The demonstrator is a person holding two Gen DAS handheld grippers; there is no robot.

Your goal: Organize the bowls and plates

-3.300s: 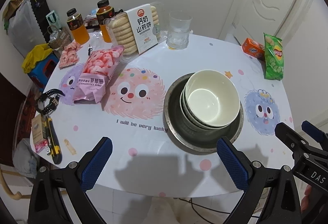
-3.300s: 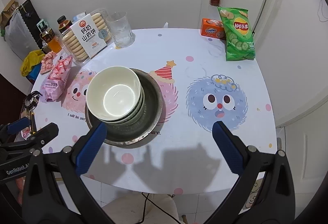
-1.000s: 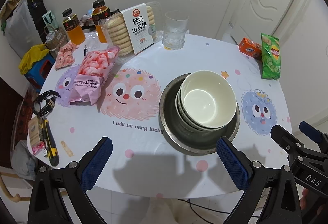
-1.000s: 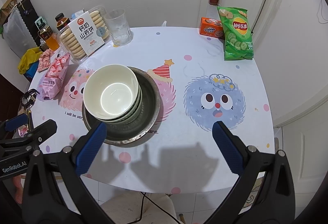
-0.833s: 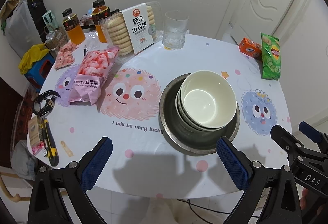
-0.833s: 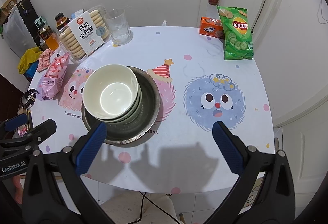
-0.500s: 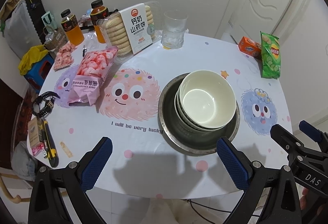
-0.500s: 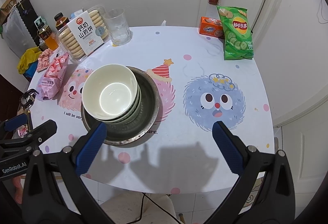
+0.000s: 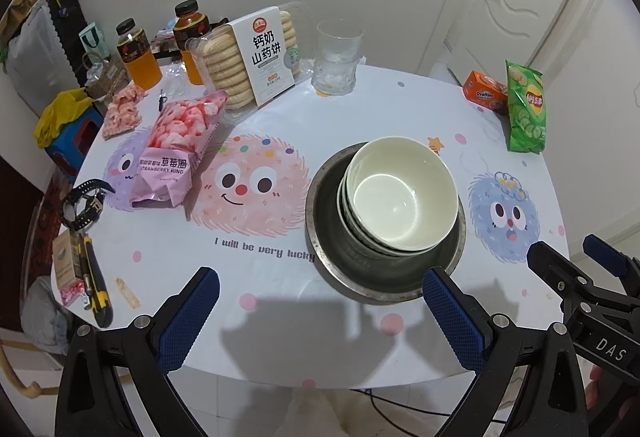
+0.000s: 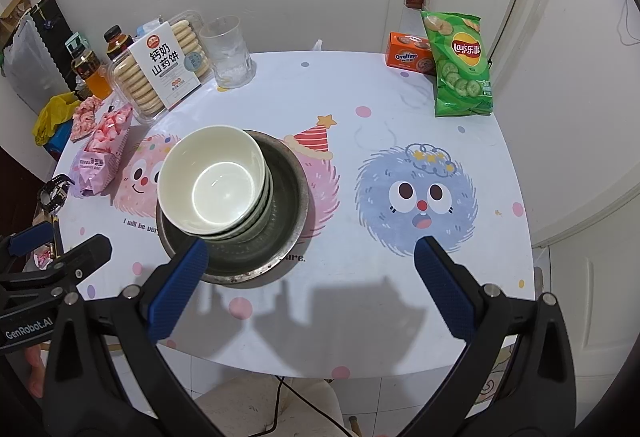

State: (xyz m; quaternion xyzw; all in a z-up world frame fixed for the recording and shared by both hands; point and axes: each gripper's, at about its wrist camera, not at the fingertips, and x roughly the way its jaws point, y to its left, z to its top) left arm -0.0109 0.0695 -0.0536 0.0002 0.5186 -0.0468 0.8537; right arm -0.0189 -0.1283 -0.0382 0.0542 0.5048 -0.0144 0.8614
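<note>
Nearest the cameras, both the left gripper (image 9: 320, 299) and right gripper (image 10: 310, 271) are hanging with fingers spread and empty, barely drifting since a second ago, suggesting stacking is done, while beyond them smooth round ceramic bowls (image 9: 401, 193) are sitting nested in a dull steel plate (image 9: 322, 213) on the glossy table (image 9: 280, 117).

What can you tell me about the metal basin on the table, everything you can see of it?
The metal basin is round, shallow and dull grey with a scuffed, worn rim. It sits upright and flat on the printed table, near the front edge between the pink and blue cartoon faces. A stack of cream bowls stands inside it, set off toward one side. Neither gripper touches it.
</note>
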